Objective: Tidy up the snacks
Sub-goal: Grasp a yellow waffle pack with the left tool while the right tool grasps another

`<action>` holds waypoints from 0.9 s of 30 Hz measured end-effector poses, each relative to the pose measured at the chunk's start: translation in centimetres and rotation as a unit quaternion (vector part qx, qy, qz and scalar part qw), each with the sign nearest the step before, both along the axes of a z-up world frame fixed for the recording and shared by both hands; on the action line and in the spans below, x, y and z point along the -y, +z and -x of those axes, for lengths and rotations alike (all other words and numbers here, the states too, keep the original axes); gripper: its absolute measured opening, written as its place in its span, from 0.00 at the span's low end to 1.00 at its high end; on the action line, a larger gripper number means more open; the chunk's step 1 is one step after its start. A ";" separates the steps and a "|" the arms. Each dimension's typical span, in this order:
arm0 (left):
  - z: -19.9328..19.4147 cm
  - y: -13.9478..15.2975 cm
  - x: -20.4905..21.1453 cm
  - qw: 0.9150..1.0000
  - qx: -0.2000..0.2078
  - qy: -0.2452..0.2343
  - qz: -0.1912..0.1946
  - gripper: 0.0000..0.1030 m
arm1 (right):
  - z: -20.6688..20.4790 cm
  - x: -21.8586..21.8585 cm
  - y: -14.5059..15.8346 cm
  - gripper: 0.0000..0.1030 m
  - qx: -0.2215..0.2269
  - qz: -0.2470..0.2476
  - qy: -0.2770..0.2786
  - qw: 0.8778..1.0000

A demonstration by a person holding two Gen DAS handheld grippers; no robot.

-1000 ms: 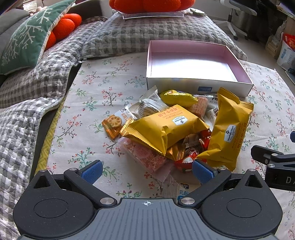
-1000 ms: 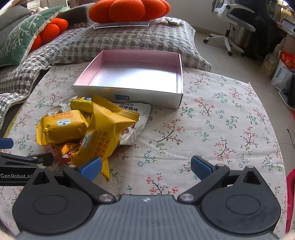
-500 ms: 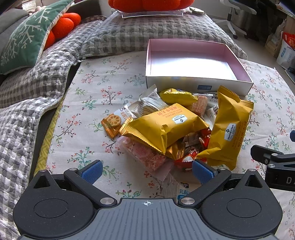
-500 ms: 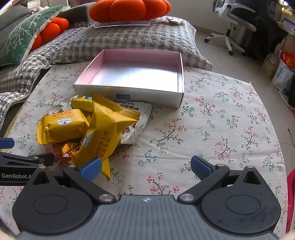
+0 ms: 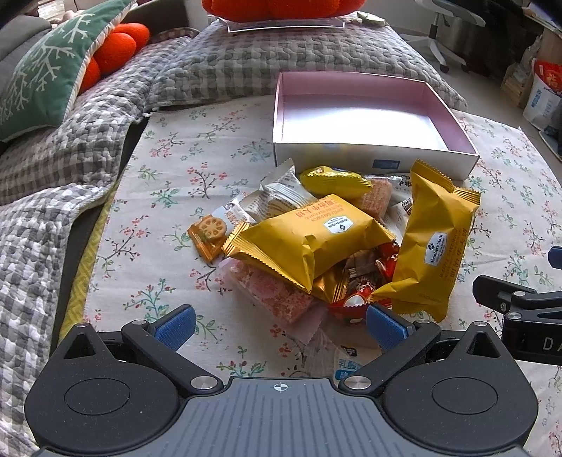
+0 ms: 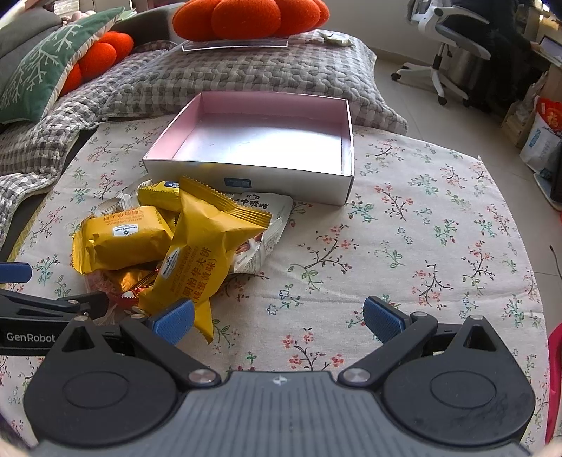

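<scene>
A pile of snack packets lies on the floral tablecloth in front of an empty pink-lined box, which also shows in the right wrist view. Two large yellow packets stand out: one lying flat and one propped upright, the latter also in the right wrist view. Pink, white, orange and red packets lie under and around them. My left gripper is open and empty, just before the pile. My right gripper is open and empty over bare cloth, right of the pile.
Grey checked cushions, a green pillow and orange plush lie behind and left of the table. An office chair and bags stand on the floor at the right. The table edge curves at right.
Both grippers have moved slightly forward toward the pile and box. The packets have not moved.
</scene>
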State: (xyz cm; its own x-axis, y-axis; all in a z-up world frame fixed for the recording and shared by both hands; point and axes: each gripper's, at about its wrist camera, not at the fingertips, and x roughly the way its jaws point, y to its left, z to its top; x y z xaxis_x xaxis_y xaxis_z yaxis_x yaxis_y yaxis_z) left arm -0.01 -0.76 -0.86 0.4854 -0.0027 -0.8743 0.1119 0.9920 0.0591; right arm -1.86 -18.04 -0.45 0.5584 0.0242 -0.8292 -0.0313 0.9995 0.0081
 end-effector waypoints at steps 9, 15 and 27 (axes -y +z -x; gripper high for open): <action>-0.9 0.2 -0.8 0.999 -0.011 -0.017 0.034 1.00 | -0.2 -0.1 -0.1 0.99 -0.004 -0.009 0.005 1.000; -2.3 0.8 -1.0 0.998 0.001 -0.064 0.009 1.00 | -1.1 -0.4 -0.1 0.99 -0.015 -0.035 0.027 0.999; -5.6 -0.8 -1.4 0.991 0.001 -0.131 0.028 0.81 | -3.3 0.1 -0.8 0.84 -0.035 -0.117 0.042 0.992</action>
